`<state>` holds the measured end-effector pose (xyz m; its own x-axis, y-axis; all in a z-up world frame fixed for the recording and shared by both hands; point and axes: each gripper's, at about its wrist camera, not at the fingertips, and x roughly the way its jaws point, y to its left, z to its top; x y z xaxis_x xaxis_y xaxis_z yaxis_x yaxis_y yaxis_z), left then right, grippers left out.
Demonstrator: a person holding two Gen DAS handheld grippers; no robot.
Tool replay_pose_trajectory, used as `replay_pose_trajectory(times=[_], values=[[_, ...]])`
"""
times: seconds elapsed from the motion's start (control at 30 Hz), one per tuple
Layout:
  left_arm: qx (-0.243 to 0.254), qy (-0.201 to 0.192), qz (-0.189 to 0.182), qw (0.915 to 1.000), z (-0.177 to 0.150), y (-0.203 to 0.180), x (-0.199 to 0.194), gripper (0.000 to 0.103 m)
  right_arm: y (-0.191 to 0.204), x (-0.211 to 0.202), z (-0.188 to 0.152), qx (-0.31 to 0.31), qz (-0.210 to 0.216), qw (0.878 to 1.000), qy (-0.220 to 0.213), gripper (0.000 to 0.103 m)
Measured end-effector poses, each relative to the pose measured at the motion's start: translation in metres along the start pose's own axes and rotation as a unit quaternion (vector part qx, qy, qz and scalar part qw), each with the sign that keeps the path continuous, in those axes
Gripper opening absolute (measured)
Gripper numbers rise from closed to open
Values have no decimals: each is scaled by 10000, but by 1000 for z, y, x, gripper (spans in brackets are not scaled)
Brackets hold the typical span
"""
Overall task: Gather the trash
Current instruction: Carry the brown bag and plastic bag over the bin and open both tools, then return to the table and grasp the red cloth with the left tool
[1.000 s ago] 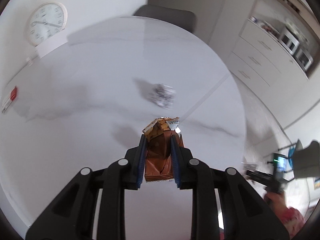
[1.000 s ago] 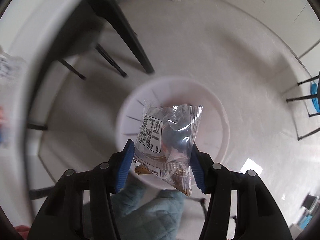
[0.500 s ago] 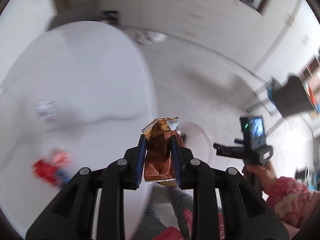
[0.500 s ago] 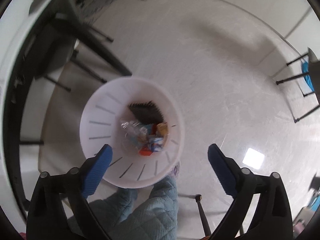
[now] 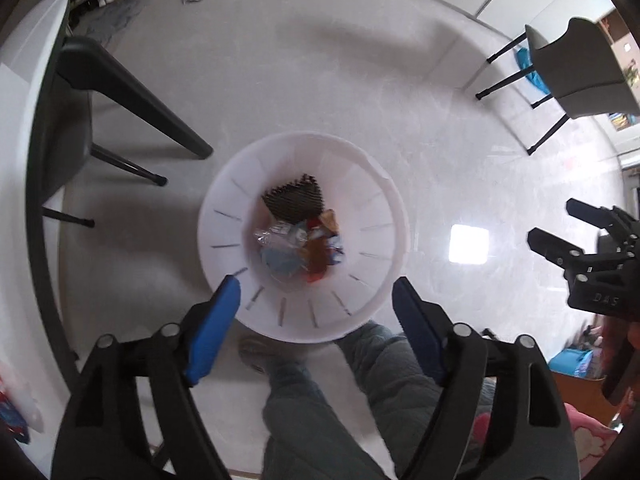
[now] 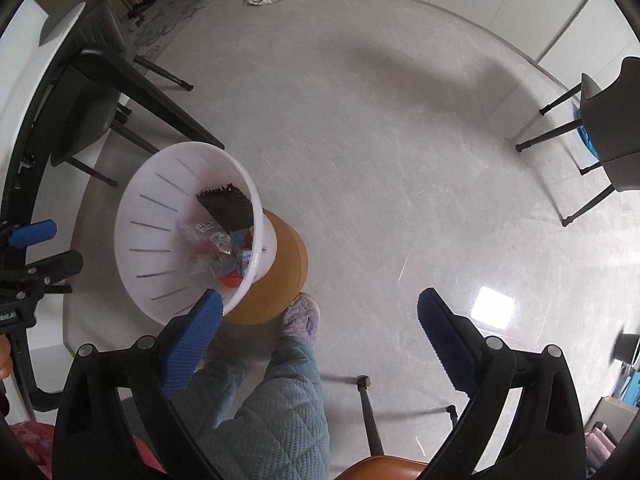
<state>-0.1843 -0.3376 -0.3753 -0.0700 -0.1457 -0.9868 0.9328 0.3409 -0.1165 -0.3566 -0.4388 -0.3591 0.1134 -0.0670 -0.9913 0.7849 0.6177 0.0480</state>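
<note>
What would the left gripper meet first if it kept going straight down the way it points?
Probably the white bin: the open left gripper hangs over its near rim, so it would meet that rim or the wrappers inside; depth is unclear.

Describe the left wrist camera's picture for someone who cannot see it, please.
Seen from straight above, a round white plastic trash bin on a pale floor holds a heap of crumpled snack wrappers. The left gripper, with blue pads on black fingers, hangs open over it, holding nothing. A dark chair leg stands left; the right gripper shows at the right edge.
</note>
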Motion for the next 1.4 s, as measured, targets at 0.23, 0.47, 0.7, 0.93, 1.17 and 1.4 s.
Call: replay_pose_trajectory(times=[0.23, 0.47, 0.7, 0.93, 1.17, 1.4], values=[[-312, -664, -34, 9973, -4, -3, -43, 93, 21, -9, 11, -317, 132, 9993, -128, 100], [-626, -1346, 87, 9889, -14, 24, -111, 95, 67, -38, 31, -738, 357, 9955, -469, 100], [-1416, -2074, 465, 9668, -55, 93, -182, 95, 142, -82, 55, -1326, 730, 9839, -945, 100], [-2391, -2430, 1025, 9345, -129, 166, -230, 95, 231, -113, 62, -2047, 1146, 9646, -1206, 100], [-3433, -2331, 1203, 9018, -199, 225, -231, 95, 300, -125, 49, -2912, 1255, 9401, -1254, 100], [-4151, -2195, 1100, 8760, -230, 264, -209, 95, 336, -132, 38, -3340, 1331, 9254, -1202, 100]])
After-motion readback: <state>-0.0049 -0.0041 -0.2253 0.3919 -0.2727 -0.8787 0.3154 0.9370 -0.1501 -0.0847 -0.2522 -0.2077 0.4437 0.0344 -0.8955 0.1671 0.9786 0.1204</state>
